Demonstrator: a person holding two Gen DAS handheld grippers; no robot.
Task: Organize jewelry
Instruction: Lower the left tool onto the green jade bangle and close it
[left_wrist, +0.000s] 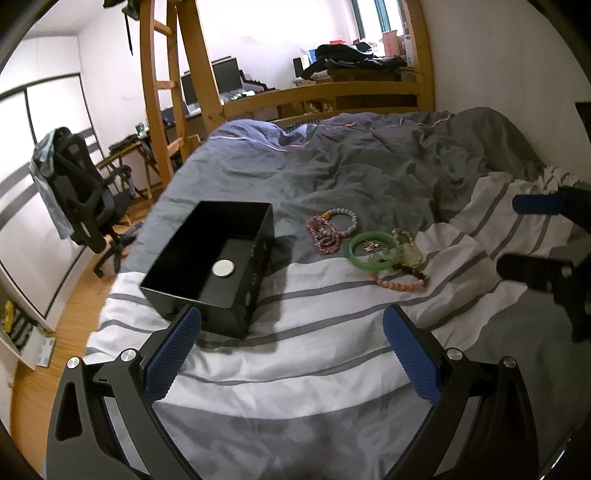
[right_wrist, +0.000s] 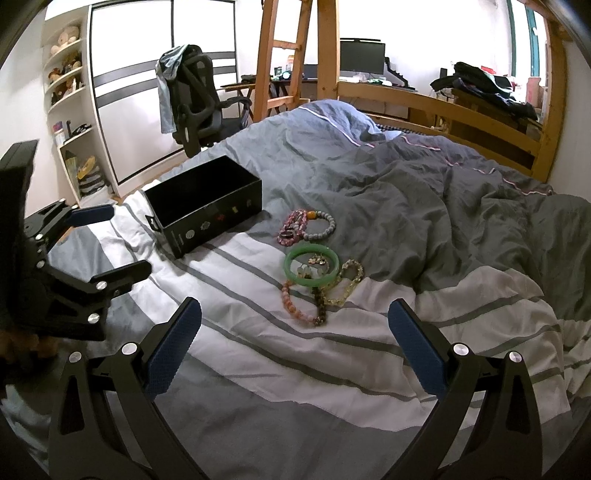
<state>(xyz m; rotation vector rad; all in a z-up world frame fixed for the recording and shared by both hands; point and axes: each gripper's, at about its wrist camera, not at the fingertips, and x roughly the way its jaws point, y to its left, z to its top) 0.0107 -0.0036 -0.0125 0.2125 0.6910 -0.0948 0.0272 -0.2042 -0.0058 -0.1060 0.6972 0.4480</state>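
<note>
Barely begun: both tools, left (left_wrist: 291, 354) and right (right_wrist: 295, 350), gape apart holding nothing, bracelets (right_wrist: 314, 266) heaped on the bed (right_wrist: 406, 206), box (left_wrist: 218, 258) left of them nearly bare.

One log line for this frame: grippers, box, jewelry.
left gripper: open, empty | right gripper: open, empty | black box: open, holds one round disc | bracelets: on bedspread, none boxed

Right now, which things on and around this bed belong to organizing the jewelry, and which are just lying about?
For the job: black box, green bangle, pink bead bracelet, grey bead bracelet, yellow bracelet.
Lying about: office chair, monitor, pile of clothes.
</note>
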